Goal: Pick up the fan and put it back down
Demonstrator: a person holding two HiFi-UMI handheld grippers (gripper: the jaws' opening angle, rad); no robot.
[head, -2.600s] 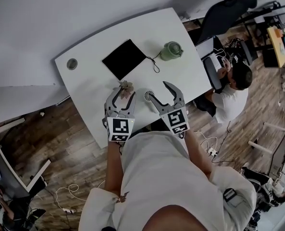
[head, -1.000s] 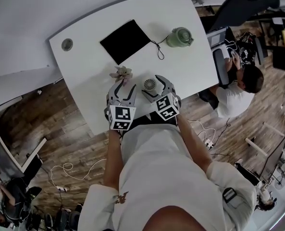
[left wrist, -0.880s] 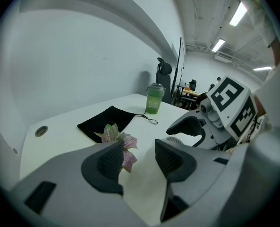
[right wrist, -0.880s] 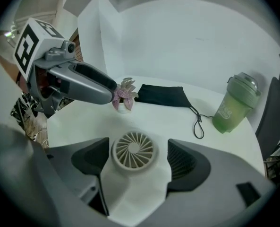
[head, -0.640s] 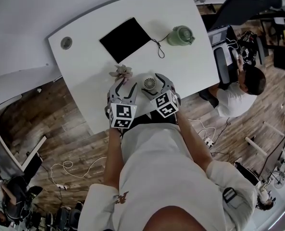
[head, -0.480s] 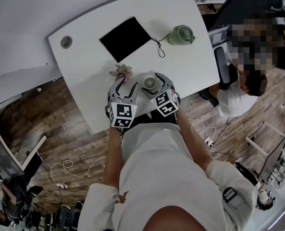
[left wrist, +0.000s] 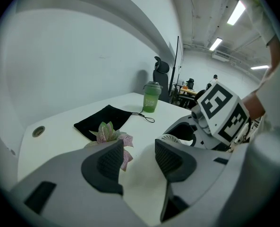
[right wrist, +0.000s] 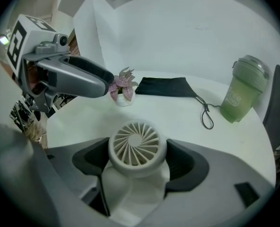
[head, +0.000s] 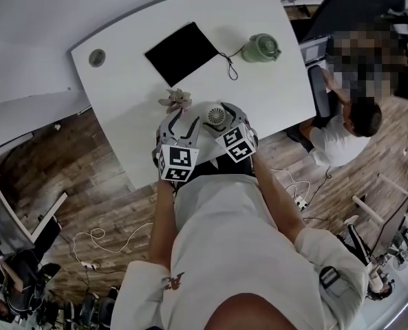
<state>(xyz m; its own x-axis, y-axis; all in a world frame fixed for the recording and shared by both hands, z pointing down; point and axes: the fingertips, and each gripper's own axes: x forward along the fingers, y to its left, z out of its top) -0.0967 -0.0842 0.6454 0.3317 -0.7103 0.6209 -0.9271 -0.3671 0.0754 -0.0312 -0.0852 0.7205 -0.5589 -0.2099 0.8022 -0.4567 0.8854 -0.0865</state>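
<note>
1. Grip: only the right gripper view shows the pads. The right gripper [right wrist: 138, 151] has its jaws closing on the fan [right wrist: 137, 141], with one pad against each side of the round head. In the head view, the jaw arms curve round the fan but the pads cannot be seen.
2. Release: only the left gripper view shows that the left gripper [left wrist: 139, 159] is unclenched. Its jaws stand apart with bare table [left wrist: 59, 126] between them.
3. Location: the fan is at the near edge of the table, about mid-length, just beside the left gripper.
4. Surroundings:
   - A potted plant [head: 175, 100] stands just beyond the left jaws.
   - A black pouch [head: 182, 45] lies mid-table, with its cord running toward a green cup [head: 261, 48] near the far right corner.
   - A round grommet [head: 97, 57] sits at the far left corner.
   - A seated person [head: 341, 133] is beyond the right edge.
5. Orientation: the grille faces upward. The fan's body runs from the head back toward the gripper, so its long axis lies in line with the jaws.
</note>
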